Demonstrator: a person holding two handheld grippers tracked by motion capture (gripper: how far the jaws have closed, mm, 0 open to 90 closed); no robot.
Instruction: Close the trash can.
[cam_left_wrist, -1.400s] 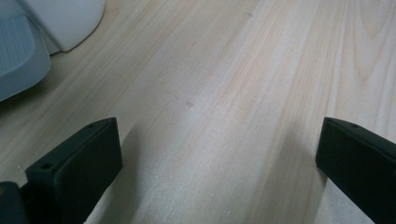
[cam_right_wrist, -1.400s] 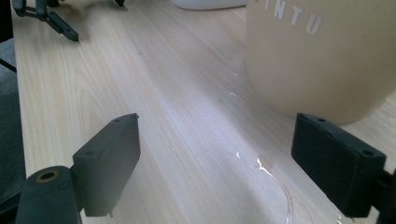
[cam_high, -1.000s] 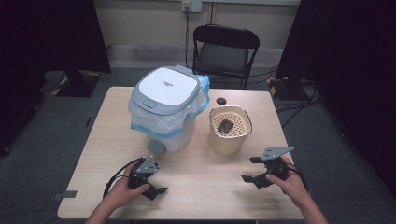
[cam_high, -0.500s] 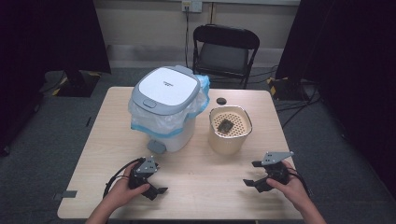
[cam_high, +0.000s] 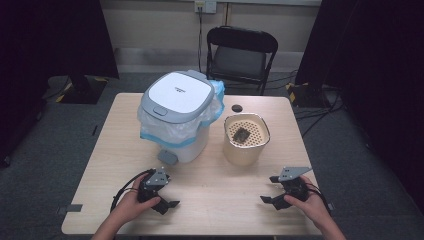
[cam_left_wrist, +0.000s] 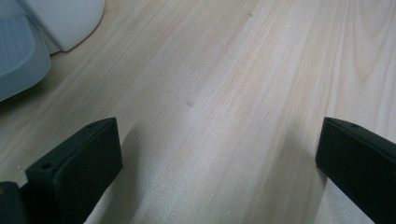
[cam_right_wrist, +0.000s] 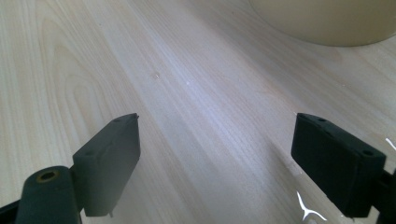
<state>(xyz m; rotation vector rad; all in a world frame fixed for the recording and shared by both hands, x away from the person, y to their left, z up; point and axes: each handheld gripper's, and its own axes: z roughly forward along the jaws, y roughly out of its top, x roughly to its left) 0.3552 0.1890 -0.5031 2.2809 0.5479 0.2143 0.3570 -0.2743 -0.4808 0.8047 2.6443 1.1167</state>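
A white pedal bin (cam_high: 179, 114) with a grey-rimmed lid and a clear liner stands on the wooden table (cam_high: 125, 125), left of centre. Its grey pedal (cam_high: 167, 158) (cam_left_wrist: 18, 56) faces the near side. To the right stands a beige tub (cam_high: 245, 140) (cam_right_wrist: 327, 21) with a perforated insert and a dark lump (cam_high: 241, 135) in it. My left gripper (cam_high: 167, 199) (cam_left_wrist: 215, 163) rests low on the table near the front edge, open, nothing between its jaws. At the front right my right gripper (cam_high: 271, 189) (cam_right_wrist: 219, 158) is held open over bare wood, short of the tub.
A small black disc (cam_high: 236, 108) lies on the table behind the tub. A black folding chair (cam_high: 241, 55) stands beyond the far edge. Dark curtains flank the room, and cables run on the floor at right.
The right gripper has drifted slightly toward the near edge. The left gripper has stayed in place.
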